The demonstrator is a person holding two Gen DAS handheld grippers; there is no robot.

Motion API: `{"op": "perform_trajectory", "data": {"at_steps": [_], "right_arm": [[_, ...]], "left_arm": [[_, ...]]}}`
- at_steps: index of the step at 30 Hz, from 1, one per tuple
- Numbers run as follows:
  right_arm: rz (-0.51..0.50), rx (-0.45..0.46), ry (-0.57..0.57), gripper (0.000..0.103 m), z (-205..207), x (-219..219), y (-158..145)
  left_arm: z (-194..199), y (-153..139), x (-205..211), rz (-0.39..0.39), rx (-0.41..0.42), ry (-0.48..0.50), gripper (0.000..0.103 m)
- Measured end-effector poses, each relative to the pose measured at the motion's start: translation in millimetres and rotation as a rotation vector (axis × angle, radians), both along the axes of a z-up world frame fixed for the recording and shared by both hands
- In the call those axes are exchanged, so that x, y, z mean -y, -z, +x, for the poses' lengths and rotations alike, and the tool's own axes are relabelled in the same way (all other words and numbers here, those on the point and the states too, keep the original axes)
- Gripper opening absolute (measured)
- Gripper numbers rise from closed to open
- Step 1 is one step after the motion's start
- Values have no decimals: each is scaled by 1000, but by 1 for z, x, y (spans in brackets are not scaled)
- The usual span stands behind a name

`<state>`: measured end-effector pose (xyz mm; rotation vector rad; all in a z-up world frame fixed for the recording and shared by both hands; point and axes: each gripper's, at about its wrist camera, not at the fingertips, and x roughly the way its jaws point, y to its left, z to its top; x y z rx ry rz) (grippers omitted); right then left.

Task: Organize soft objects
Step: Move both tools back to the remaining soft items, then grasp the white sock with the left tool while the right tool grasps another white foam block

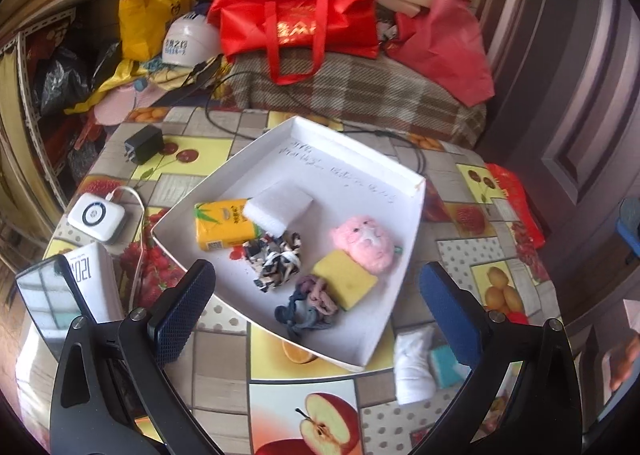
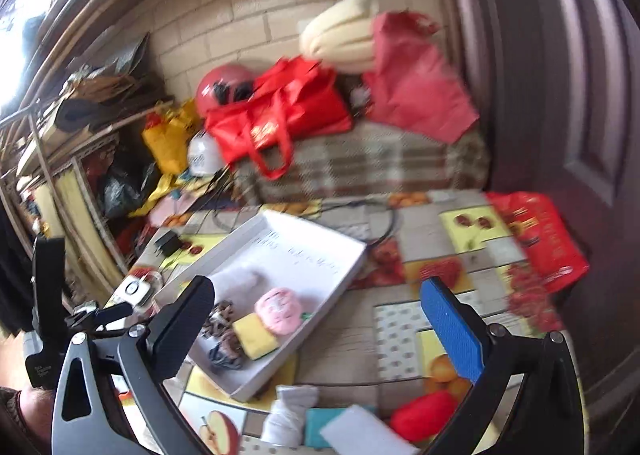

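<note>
Both the left gripper [image 1: 316, 303] and the right gripper [image 2: 320, 319] gape wide, empty. In the shallow white cardboard tray [image 1: 360, 159] lie a pink plush toy [image 1: 366, 243] and a yellow sponge [image 1: 346, 281], touching; a rolled white cloth [image 1: 412, 363] sits just outside it.

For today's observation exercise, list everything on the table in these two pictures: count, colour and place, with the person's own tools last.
tray: 1, white, table centre
tissue pack: 1, yellow, in tray, left
foam block: 1, white, in tray, overlapping tissue pack
plush: 1, pink, in tray, right
sponge: 1, yellow, in tray, beside plush
patterned scrunchie: 1, black and white, in tray
hair ties: a bunch, blue, grey and pink, in tray, near edge
sock: 1, white, on table outside tray
red object: 1, on table, near edge
charger: 1, black, table's far left
left gripper: open, over tray edge
right gripper: open, above table
</note>
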<state>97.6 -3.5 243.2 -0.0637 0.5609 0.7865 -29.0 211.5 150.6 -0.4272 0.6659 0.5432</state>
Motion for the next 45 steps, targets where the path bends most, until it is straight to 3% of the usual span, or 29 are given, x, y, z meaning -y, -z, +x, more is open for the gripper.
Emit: {"op": "perform_trajectory", "data": {"at_steps": [5, 8, 11, 14, 17, 20, 22, 29, 30, 31, 33, 36, 38, 40, 43, 45], "right_arm": [[37, 22, 129, 103, 11, 53, -18], [49, 36, 140, 103, 11, 77, -9], [-18, 28, 135, 103, 12, 86, 19], [-140, -31, 6, 103, 6, 76, 54], [-257, -1, -148, 103, -13, 54, 82], [-364, 27, -306, 93, -27, 23, 109], [-427, 39, -368, 88, -30, 2, 124], [-529, 13, -452, 87, -21, -28, 156], [-547, 12, -455, 82, -21, -29, 159], [-566, 5, -463, 70, -20, -28, 163], [-596, -26, -479, 56, -19, -23, 170], [-549, -59, -443, 55, -16, -7, 166], [-490, -86, -388, 55, -12, 8, 157], [-431, -115, -336, 55, -7, 22, 148], [-355, -143, -278, 55, -3, 41, 132], [-320, -140, -259, 55, -2, 48, 122]], "left_arm": [[2, -7, 34, 18, 16, 84, 103], [5, 17, 55, -20, -39, 143, 103], [10, 47, 71, -44, -120, 188, 103], [13, 74, 86, -50, -202, 255, 103], [14, 90, 99, -49, -254, 300, 103], [12, 98, 103, -54, -276, 317, 103], [10, 102, 100, -60, -287, 312, 103], [9, 108, 87, -101, -290, 301, 103], [12, 108, 87, -103, -289, 307, 103], [15, 109, 87, -107, -291, 313, 103], [24, 113, 89, -119, -302, 323, 103], [38, 116, 94, -109, -314, 333, 102], [47, 117, 98, -98, -316, 341, 94], [56, 120, 101, -73, -341, 341, 92], [64, 130, 101, -45, -409, 315, 76], [66, 135, 98, -69, -422, 303, 76]]}}
